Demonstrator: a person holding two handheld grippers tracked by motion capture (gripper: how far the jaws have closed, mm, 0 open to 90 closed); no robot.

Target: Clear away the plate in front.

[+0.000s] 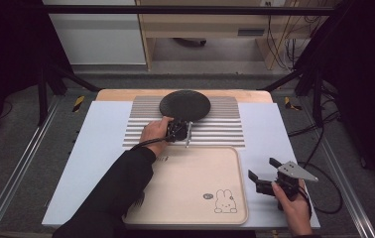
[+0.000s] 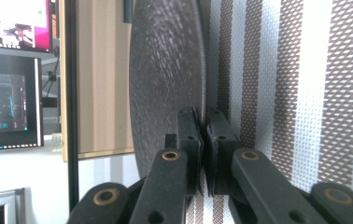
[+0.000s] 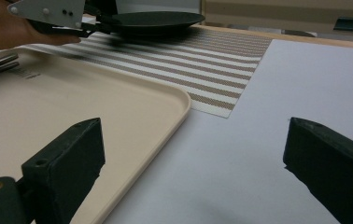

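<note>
Left tongs (image 2: 204,140) clamped on black plate (image 2: 165,84) rim; right tongs (image 3: 193,172) apart over white table (image 3: 305,84).

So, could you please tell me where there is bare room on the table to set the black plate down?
The beige tray is mostly bare, apart from the person's sleeve over its left edge. The striped mat's right half is free. It is crowded where the left gripper grips the black plate; the right gripper hovers right of the tray.

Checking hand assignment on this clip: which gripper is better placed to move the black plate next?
Left. The left gripper is already closed on the black plate rim on the striped placemat; the right gripper sits open beyond the beige tray.
</note>
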